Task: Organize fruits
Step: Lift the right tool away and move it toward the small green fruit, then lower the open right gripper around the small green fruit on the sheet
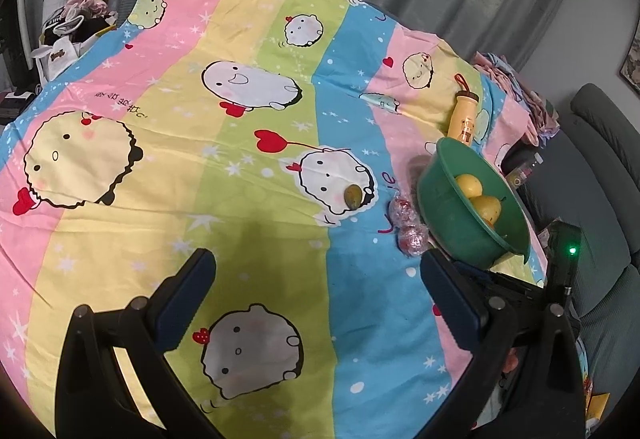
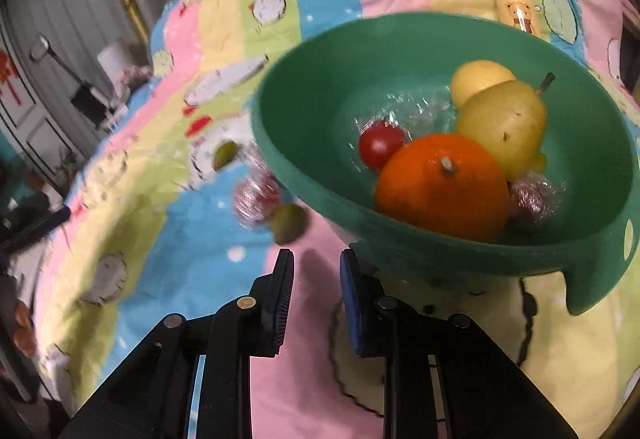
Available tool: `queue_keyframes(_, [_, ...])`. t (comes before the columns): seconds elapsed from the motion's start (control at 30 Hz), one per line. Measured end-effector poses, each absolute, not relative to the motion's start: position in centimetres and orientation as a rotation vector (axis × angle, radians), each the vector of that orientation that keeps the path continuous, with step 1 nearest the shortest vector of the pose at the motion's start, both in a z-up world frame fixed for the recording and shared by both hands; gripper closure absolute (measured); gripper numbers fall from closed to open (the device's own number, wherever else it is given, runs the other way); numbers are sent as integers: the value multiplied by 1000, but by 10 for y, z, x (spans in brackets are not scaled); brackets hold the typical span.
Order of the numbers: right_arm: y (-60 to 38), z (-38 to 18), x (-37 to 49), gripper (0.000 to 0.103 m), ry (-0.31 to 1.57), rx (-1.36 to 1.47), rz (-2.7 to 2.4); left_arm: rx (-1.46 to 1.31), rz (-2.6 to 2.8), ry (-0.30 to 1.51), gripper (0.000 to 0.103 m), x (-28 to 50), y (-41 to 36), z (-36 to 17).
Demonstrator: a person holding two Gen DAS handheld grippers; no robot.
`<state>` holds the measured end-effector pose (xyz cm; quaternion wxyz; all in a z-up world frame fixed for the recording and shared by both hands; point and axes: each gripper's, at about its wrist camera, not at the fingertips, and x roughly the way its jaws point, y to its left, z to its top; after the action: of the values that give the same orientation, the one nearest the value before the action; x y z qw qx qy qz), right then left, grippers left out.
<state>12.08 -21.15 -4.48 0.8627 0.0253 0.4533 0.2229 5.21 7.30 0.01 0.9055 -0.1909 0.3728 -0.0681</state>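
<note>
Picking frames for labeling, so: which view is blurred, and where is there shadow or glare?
Right wrist view: left side motion-smeared, wrapped fruit streaked; green bowl and orange sharper; glare on plastic wrap inside. Left wrist view: sharp, fisheye-curved bedsheet, soft shadow ahead of the left gripper.

Soft, even indoor light; colours read clearly. Both fisheye views bend strongly toward dark vignetted corners. The right wrist view is motion-blurred on its left side, smearing the striped cartoon-print bedsheet (image 2: 168, 223).
</note>
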Motion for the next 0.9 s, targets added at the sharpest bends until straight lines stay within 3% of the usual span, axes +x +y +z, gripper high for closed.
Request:
queue_keyframes(0.1, [-205, -44, 122, 72, 943, 30, 479, -408, -141, 776, 1, 53, 74, -1])
queue_keyframes(0.77, [-164, -47, 139, 72, 918, -108, 451, -420, -165, 813, 1, 63, 70, -8])
queue_keyframes(0.9, [-169, -46, 140, 81, 924, -91, 466, -410, -167, 824, 1, 67, 65, -12])
